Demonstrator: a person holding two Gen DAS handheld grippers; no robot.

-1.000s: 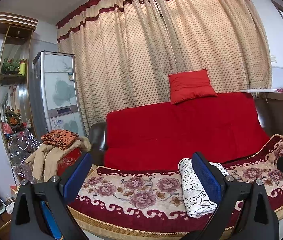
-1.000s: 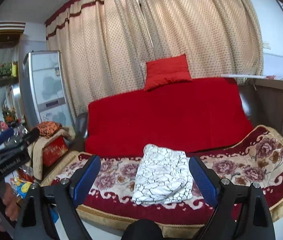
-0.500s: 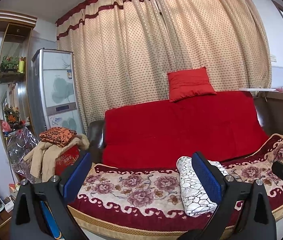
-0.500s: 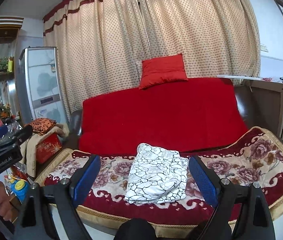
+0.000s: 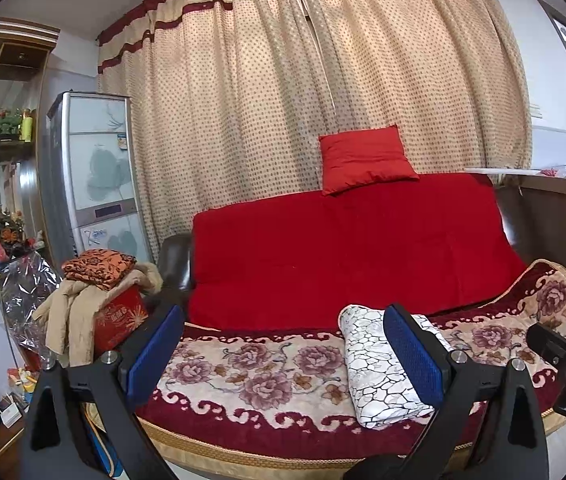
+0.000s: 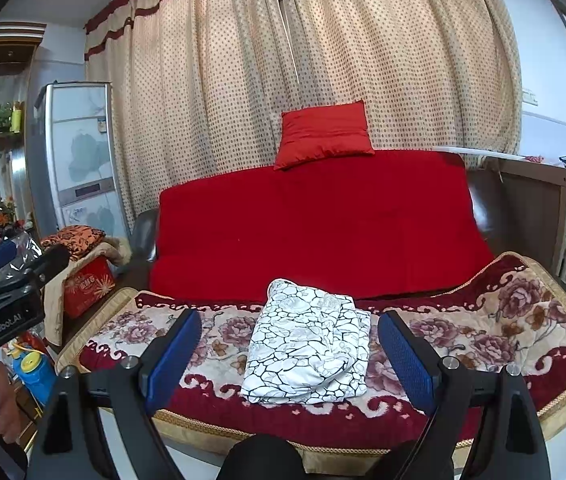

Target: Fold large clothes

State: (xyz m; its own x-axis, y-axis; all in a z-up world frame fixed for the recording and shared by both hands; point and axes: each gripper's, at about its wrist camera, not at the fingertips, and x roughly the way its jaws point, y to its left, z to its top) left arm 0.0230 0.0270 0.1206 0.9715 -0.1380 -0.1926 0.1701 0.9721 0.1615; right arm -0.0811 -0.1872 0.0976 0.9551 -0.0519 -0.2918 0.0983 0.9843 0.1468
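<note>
A folded white garment [image 6: 307, 344] with a black crackle print lies on the floral blanket [image 6: 495, 332] that covers the sofa seat, close to the seat's front edge and in front of the red-draped sofa back [image 6: 315, 224]. In the right wrist view the right gripper [image 6: 289, 354] hangs before the sofa with its 2 blue-padded fingers [image 6: 173, 354] spread wide, 1 on each side of the garment as seen, short of it and touching nothing. In the left wrist view the left gripper [image 5: 285, 354] is likewise released, its fingers [image 5: 413, 354] apart and empty; the garment [image 5: 379, 368] shows partly behind the right-hand finger, still on the sofa seat. A red cushion [image 6: 323, 134] rests on top of the sofa back, against the dotted beige curtain [image 6: 283, 80]. Left of the sofa, a red box [image 5: 119, 320] carries a tan coat and a folded orange patterned cloth [image 5: 99, 266], with a tall floor-standing air conditioner [image 5: 91, 176] behind them. A hand [image 6: 5, 404] grips the left gripper's body at the left edge of the right wrist view.
</note>
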